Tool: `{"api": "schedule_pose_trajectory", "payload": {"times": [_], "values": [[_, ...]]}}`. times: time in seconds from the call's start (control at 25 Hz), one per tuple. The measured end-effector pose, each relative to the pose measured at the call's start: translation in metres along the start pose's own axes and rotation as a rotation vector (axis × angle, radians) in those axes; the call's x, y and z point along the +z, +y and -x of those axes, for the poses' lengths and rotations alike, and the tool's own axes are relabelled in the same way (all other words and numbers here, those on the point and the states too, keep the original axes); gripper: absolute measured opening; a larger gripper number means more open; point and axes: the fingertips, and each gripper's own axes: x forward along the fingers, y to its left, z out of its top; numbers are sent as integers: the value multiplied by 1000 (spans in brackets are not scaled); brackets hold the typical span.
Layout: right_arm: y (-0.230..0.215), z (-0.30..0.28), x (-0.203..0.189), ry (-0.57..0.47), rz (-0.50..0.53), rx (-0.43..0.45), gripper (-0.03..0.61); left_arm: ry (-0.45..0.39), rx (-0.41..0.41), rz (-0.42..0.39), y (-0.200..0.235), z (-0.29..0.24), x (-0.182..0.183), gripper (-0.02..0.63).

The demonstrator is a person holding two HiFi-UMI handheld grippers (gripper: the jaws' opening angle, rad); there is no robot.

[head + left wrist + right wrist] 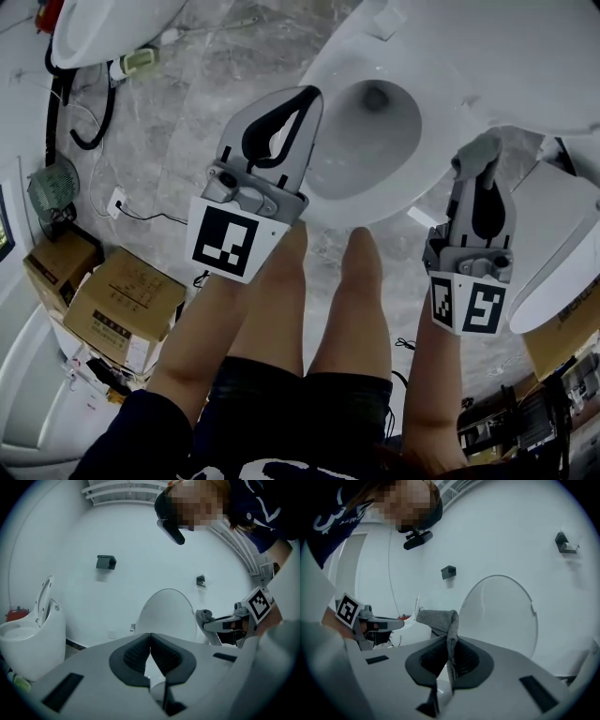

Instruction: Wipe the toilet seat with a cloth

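Note:
The white toilet stands in front of me, its seat [433,161] ringing the bowl and its lid [501,611] raised against the wall. My right gripper [480,167] hovers over the seat's right side, shut on a grey knitted cloth [439,618] that folds over above the jaws. The cloth [475,150] also shows at that gripper's tip in the head view. My left gripper [312,96] hangs over the bowl's left rim, shut with nothing in it; its pads meet in the left gripper view [150,637]. From there the lid [166,616] and the right gripper [216,624] are visible.
My bare legs [319,309] stand before the bowl. A second toilet [28,639] is on the left, another white fixture [562,253] on the right. Cardboard boxes [122,309], a small fan [52,187] and cables lie on the marble floor at left.

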Motion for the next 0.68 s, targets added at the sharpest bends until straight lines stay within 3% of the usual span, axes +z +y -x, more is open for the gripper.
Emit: {"api": "schedule_pose_trajectory", "payload": {"times": [0.68], "values": [[-8, 12, 41, -87, -16, -51, 34, -13, 9, -10, -5, 5, 20, 20]]}}
